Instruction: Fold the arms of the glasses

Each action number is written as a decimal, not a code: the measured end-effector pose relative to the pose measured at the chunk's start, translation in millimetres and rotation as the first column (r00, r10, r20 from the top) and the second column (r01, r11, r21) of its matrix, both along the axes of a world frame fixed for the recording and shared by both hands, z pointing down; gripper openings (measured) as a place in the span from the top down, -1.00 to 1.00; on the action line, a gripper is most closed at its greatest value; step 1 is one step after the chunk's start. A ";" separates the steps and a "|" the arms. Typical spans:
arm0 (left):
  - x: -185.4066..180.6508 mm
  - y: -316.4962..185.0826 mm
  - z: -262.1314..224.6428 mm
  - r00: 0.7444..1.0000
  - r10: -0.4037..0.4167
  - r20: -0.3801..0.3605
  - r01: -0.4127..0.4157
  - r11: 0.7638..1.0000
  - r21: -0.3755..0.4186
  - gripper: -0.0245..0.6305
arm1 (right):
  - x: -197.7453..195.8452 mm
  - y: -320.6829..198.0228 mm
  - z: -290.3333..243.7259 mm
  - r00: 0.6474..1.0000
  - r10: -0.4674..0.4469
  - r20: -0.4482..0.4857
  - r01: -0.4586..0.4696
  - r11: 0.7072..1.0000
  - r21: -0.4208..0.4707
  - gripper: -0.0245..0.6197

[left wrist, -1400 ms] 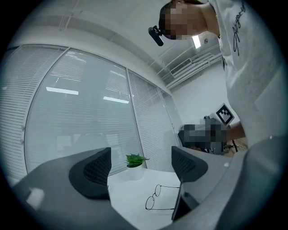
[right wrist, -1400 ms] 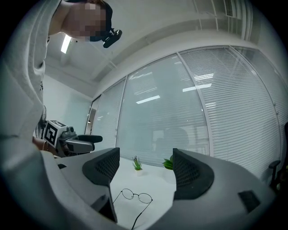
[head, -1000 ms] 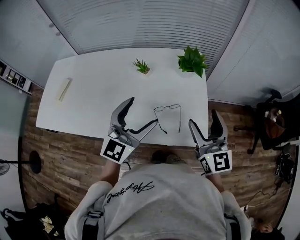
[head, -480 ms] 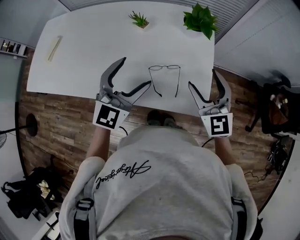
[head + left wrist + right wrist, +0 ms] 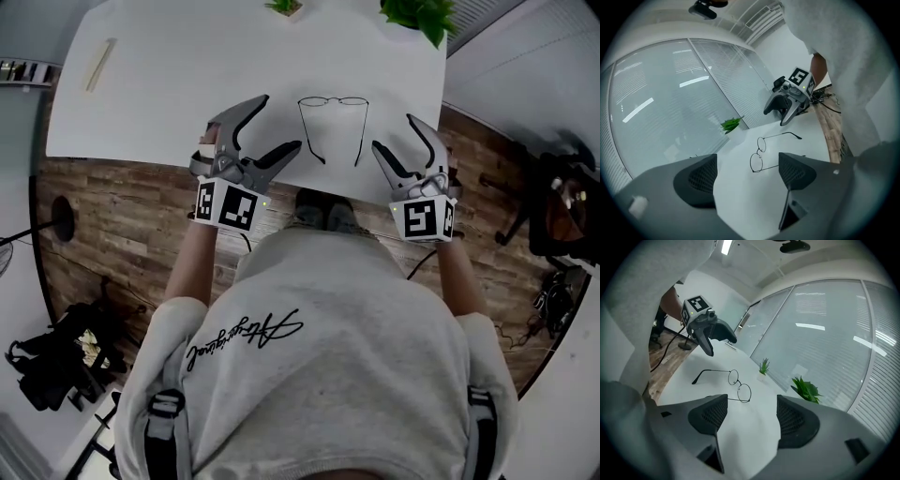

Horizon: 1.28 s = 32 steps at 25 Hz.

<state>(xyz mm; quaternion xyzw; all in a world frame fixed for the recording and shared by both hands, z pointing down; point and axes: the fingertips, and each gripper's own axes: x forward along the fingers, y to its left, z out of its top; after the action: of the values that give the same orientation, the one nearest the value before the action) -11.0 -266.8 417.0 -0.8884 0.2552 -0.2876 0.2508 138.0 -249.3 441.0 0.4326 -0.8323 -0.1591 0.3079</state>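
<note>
Thin wire-rimmed glasses lie on the white table, arms unfolded and pointing toward the person. My left gripper hovers open just left of the left arm's tip, with nothing between its jaws. My right gripper stands just right of the right arm's tip; its jaws are closing with nothing between them. In the left gripper view the glasses lie ahead of the open left gripper, with the right gripper beyond. In the right gripper view the glasses lie ahead of the right gripper, apart from its jaws.
Two potted plants stand at the table's far edge. A pale stick lies at the far left. The table's near edge runs just under both grippers, above wooden floor. A dark bag lies on the floor at lower left.
Both grippers have come closer to the glasses and now flank the tips of the arms. The head view has tilted down, so the table sits higher in the picture.
</note>
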 end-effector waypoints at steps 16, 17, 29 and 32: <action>21.9 10.1 51.8 0.937 0.136 0.321 -0.196 0.967 0.162 -0.11 | -23.0 1.7 34.0 0.952 -0.135 -0.275 0.158 0.985 0.062 0.08; 22.7 10.3 53.7 0.932 0.139 0.335 -0.206 0.963 0.171 -0.11 | -23.6 1.4 35.5 0.950 -0.138 -0.281 0.161 0.985 0.063 0.09; 29.8 6.8 74.4 0.898 0.156 0.412 -0.264 0.939 0.219 0.13 | -37.7 2.0 45.8 0.915 -0.185 -0.357 0.230 0.969 0.088 0.26; 32.3 9.6 75.9 0.887 0.173 0.427 -0.290 0.930 0.225 0.17 | -40.9 3.0 49.8 0.905 -0.194 -0.380 0.244 0.966 0.088 0.34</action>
<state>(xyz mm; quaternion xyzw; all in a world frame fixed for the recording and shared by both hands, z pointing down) 21.3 -257.1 492.9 -0.7898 0.1279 -0.3911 0.4548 97.2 -246.3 490.8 0.3184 -0.7906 -0.3259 0.4091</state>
